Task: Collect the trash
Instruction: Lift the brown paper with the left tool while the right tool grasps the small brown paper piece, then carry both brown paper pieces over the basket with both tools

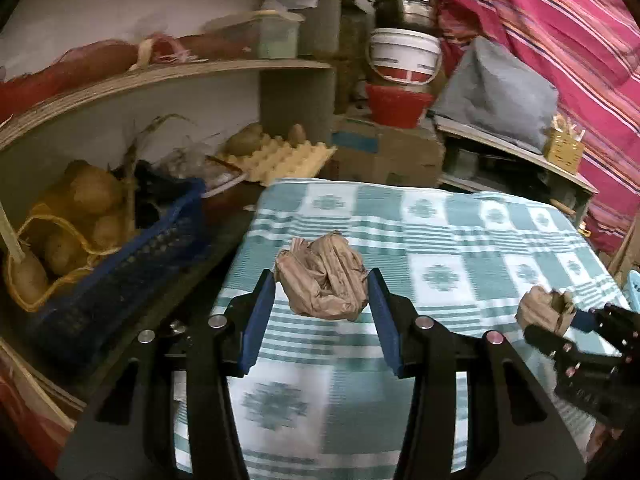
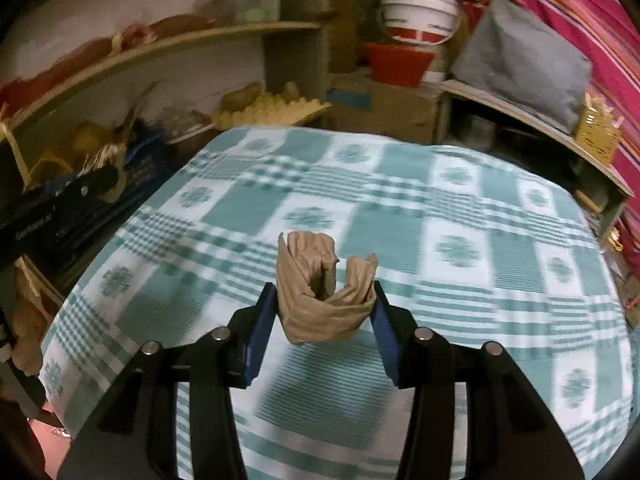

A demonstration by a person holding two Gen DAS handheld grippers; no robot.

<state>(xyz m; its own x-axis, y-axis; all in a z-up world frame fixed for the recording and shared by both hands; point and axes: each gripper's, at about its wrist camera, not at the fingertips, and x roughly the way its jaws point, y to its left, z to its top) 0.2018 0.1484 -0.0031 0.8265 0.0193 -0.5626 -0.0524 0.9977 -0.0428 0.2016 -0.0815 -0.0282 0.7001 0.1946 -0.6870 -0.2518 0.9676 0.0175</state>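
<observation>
Both grippers, left (image 1: 322, 294) and right (image 2: 325, 302), half-open, pinch paper wads (image 1: 322, 276) (image 2: 324, 292) clear of your cloth (image 1: 440, 240), ready for binning.

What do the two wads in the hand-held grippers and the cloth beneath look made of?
Left wad: looks like thin brown paper, matte, with sharp crumple creases. Right wad: the same tan paper, folded in softer pleats, possibly a bag. Cloth: woven fabric, matte, with a teal-and-white check; the fibre cannot be told.

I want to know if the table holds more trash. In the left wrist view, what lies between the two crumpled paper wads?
Only bare checked tablecloth shows between the left gripper's wad and the right gripper's wad, in the left wrist view.
</observation>
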